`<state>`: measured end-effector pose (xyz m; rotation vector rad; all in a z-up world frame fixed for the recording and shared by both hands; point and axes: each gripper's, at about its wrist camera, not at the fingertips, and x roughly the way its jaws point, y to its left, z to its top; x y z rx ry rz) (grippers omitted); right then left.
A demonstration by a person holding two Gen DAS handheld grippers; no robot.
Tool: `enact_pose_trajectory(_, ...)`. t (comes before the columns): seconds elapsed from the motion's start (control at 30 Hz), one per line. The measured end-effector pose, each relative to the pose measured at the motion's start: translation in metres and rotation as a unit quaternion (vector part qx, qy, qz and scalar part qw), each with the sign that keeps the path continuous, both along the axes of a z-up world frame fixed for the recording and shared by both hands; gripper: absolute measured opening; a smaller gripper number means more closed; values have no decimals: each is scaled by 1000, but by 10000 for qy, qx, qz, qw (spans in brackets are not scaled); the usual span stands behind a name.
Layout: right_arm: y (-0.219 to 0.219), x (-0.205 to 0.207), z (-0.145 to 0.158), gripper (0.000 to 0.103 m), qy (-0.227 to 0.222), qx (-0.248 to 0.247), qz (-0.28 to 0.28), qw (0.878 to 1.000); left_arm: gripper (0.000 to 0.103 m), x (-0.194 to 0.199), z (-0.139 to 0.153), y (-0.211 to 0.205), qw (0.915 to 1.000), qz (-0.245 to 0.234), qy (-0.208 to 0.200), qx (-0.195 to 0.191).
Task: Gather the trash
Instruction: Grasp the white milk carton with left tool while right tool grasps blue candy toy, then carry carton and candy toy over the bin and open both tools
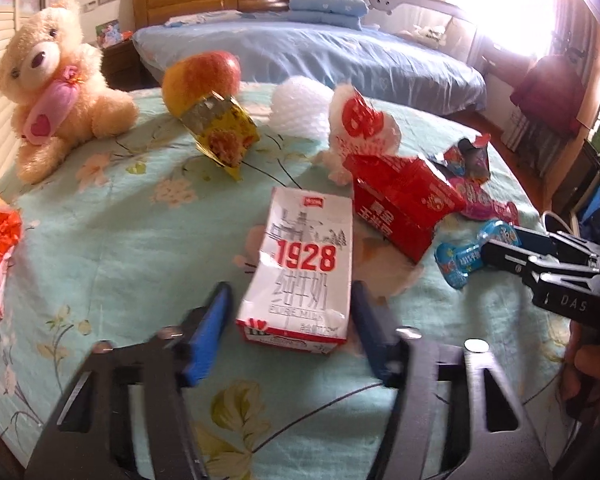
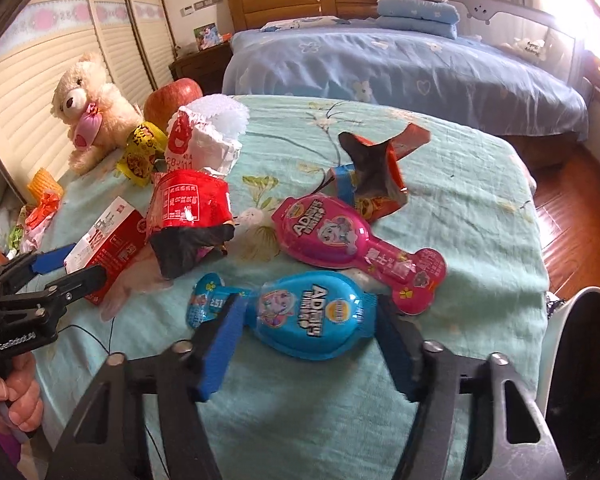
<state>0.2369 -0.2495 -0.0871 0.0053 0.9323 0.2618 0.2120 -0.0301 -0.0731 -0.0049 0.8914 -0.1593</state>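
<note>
A white and red "1928" milk carton (image 1: 300, 264) lies on the teal flowered cloth (image 1: 120, 248). My left gripper (image 1: 291, 288) stands open around its near end, with a strip of cloth showing between the left pad (image 1: 212, 320) and the carton. In the right wrist view, a blue candy wrapper (image 2: 312, 320) lies flat between the fingers of my right gripper (image 2: 308, 304), which is open. Its left pad (image 2: 220, 344) stands over the wrapper's narrow tail and its right pad is at the wrapper's edge. Each gripper also shows in the other view: the left gripper (image 2: 66, 266) and the right gripper (image 1: 500, 242).
More litter lies beyond: a red box (image 1: 400, 204), a pink wrapper (image 2: 340, 232), a torn snack bag (image 2: 372, 172), a yellow packet (image 1: 224, 132) and white paper (image 1: 360, 120). A teddy bear (image 1: 56, 92) and an apple (image 1: 200, 80) sit at the back left. A white bin (image 2: 580, 360) stands at the right.
</note>
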Motion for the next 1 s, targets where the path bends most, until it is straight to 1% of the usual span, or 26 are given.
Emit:
enact_pose_trajectory(0.17,-4,-9,1,59,14,116,-65,9999,48,-5,3,-3,9999,-53,-111,42)
enact_pose_trajectory(0.4,-20,-32,3,59,3,375,-273,9989,48,-17,9,-14,9996,-188,-185,-84)
enact_pose_trajectory(0.7,-58,-60,10,59,-115,568,-880,9944,48,-37,16,-54,9969,-722,-213,-214)
enact_pose_trajectory(1.0,-99,-88,15,59,-231,664,-1450,9869,48,-52,23,-101,9912,-1270,-232,-301)
